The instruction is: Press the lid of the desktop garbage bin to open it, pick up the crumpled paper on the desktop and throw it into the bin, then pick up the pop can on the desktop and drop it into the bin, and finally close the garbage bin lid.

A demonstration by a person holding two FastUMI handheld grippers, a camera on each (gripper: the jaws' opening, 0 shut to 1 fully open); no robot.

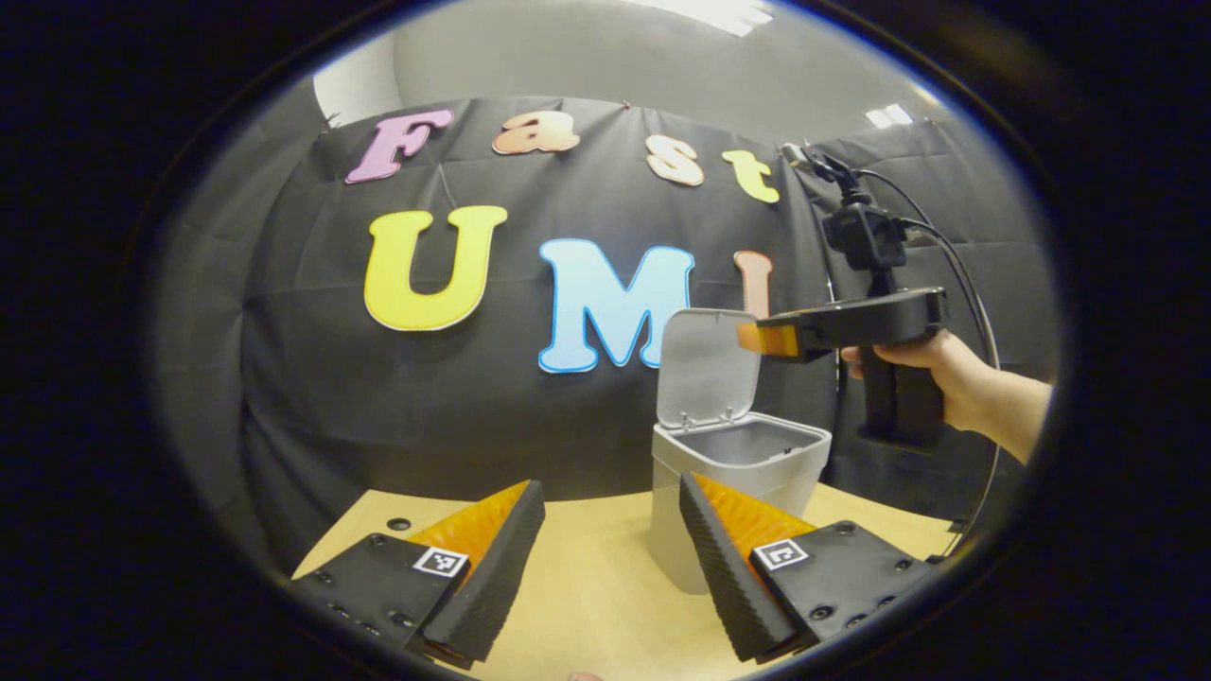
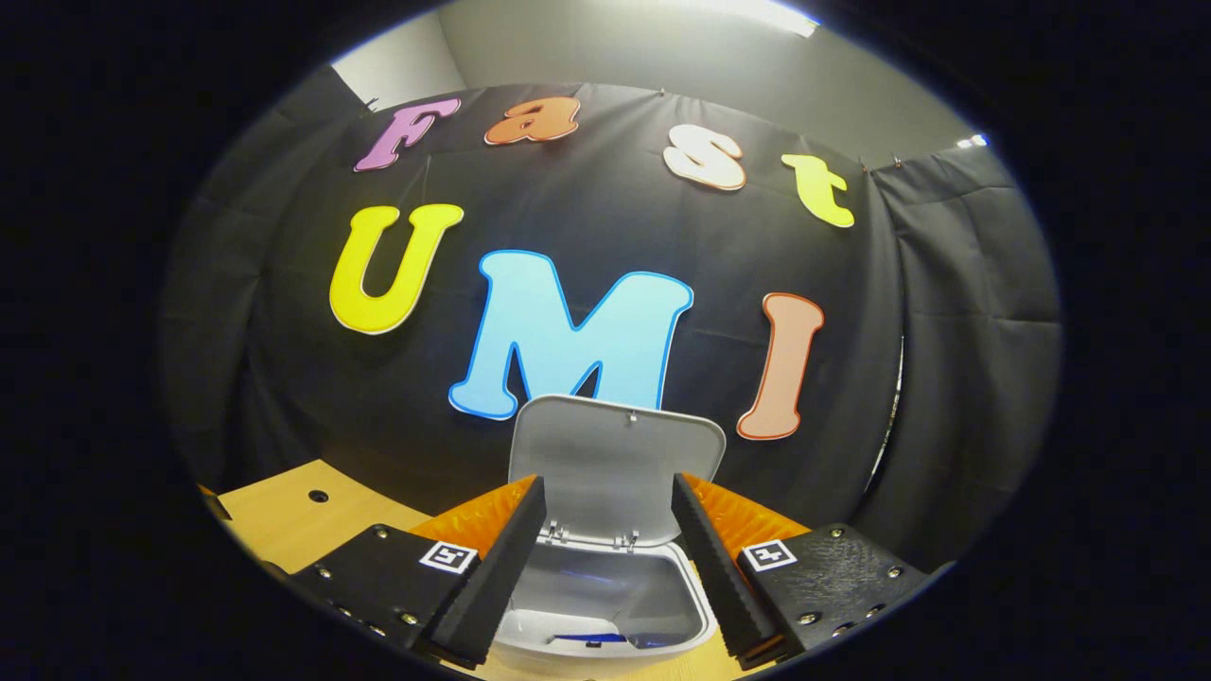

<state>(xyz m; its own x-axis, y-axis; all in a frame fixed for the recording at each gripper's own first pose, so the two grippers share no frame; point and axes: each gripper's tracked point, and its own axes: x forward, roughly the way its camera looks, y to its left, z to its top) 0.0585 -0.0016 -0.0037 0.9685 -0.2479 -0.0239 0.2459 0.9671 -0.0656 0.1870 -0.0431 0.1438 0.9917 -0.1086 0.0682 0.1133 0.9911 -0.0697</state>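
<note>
Bin (image 1: pixel 733 492) stood on desk (image 1: pixel 605 586), lid (image 2: pixel 615 468) upright. Something blue lay inside; paper and can not seen on desk, so drops judged done, lid-closing left. Right gripper (image 2: pixel 607 567) hovered over the opening, jaws spread, empty. Left gripper (image 1: pixel 605 567) low nr bin, jaws spread.

Bin (image 1: pixel 747 473) lid (image 1: pixel 708 367) upright – right gripper (image 1: pixel 757 339) above it; left gripper (image 1: pixel 610 567) agape over table (image 1: pixel 587 586).
</note>
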